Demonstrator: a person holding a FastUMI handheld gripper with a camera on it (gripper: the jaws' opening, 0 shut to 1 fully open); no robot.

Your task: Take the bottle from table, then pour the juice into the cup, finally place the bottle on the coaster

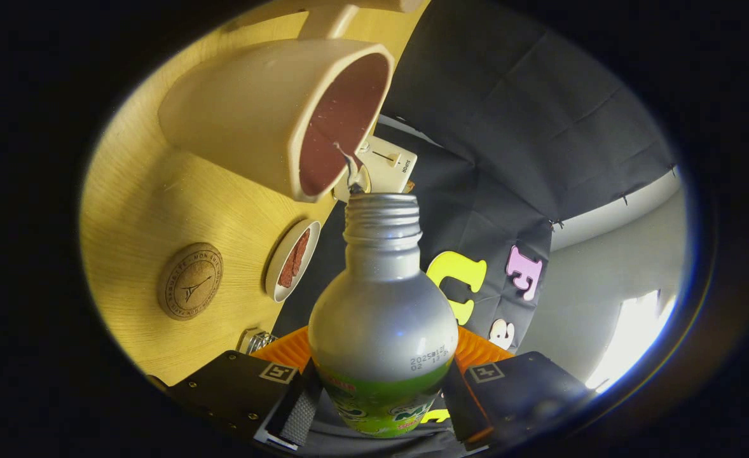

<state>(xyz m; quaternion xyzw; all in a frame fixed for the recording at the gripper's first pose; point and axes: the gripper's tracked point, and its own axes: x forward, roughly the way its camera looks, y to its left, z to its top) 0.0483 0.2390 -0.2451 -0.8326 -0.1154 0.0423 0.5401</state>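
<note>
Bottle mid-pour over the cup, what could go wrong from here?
1. The stream from the bottle enters the cup close to its near rim; a slight wobble could spill juice onto the wooden table.
2. The gripper clamps the bottle low on its body; tilted like this, it might slip or rotate.
3. The cork coaster lies beside a small dish; setting the bottle down could clip that dish.

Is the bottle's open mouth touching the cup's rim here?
Apart. In the gripper view the bottle, clamped by the gripper, stops short of the cup; a thin stream bridges the gap.
</note>
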